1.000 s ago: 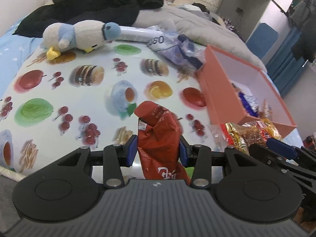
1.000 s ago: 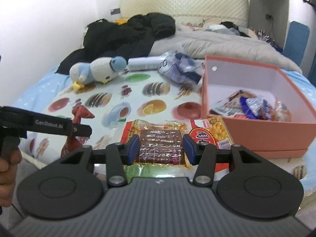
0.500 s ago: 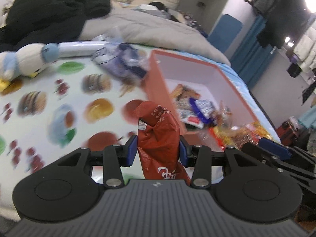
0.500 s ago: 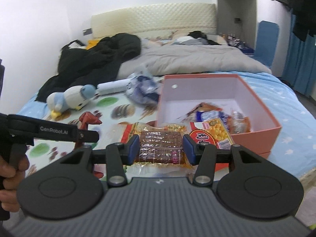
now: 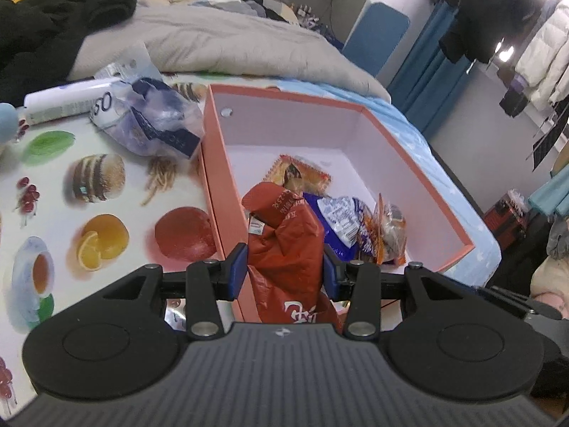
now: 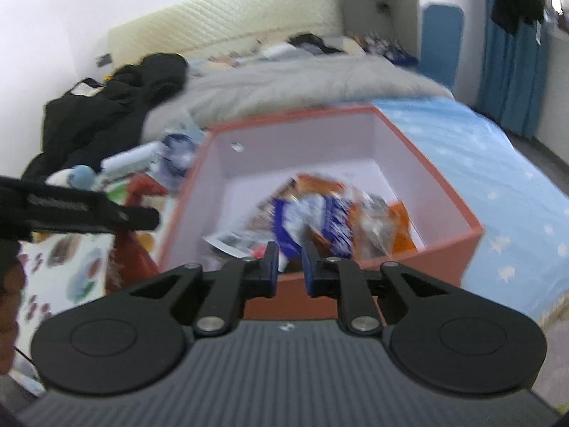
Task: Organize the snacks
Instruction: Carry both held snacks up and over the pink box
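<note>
Snacks: your left gripper [image 5: 284,272] fingers clamp the crinkled red foil packet [image 5: 284,245], now over the salmon cardboard box [image 5: 423,185]; your right gripper [image 6: 288,267], packet released, shows narrow, empty fingers.

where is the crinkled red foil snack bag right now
In the left wrist view, the crinkled red foil snack bag is clamped in the left gripper, held at the near left wall of the orange cardboard box.

Box [image 5: 409,163] far half bare, open top, snack pile [image 5: 348,220] crowds near end, plastic bag [image 5: 153,121] against left wall.
</note>
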`<control>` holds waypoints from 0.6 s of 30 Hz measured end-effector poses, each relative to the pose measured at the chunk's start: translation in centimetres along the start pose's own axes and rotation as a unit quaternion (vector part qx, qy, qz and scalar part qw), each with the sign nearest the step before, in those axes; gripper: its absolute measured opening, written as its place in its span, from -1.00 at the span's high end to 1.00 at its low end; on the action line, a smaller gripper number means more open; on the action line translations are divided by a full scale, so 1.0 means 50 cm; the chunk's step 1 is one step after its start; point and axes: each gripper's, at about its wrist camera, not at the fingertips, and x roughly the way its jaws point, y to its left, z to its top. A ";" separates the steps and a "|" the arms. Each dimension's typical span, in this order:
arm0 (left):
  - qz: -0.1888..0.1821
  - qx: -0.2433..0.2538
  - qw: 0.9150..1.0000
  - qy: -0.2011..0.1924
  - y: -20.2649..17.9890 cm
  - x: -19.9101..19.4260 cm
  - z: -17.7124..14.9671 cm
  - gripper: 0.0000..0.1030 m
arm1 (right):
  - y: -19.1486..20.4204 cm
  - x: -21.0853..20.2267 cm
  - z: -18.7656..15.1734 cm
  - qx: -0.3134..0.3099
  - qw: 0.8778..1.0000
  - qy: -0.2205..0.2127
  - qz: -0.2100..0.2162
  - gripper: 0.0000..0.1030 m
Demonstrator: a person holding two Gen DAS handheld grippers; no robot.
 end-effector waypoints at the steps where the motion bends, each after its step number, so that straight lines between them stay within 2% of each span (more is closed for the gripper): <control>1: 0.001 0.002 1.000 0.005 0.002 0.009 -0.002 0.06 | -0.013 0.011 -0.008 0.009 1.000 0.009 -0.005 0.66; 5: -0.006 0.000 1.000 0.009 0.014 0.022 -0.007 0.06 | -0.058 0.035 -0.041 0.051 0.998 0.036 -0.011 0.63; 11: -0.008 0.004 1.000 0.002 0.018 0.013 -0.016 0.06 | -0.092 0.040 -0.097 0.082 0.993 0.077 -0.014 0.60; 13: -0.010 0.001 1.000 0.000 0.019 0.007 -0.021 0.06 | -0.098 0.040 -0.119 0.083 0.991 0.096 -0.027 0.46; 15: -0.013 -0.001 1.000 -0.002 0.021 0.000 -0.028 0.06 | -0.106 0.035 -0.141 0.089 0.990 0.108 -0.029 0.10; 18: -0.013 -0.005 1.000 -0.001 0.026 -0.006 -0.037 0.06 | -0.115 0.033 -0.173 0.087 0.987 0.134 -0.032 0.04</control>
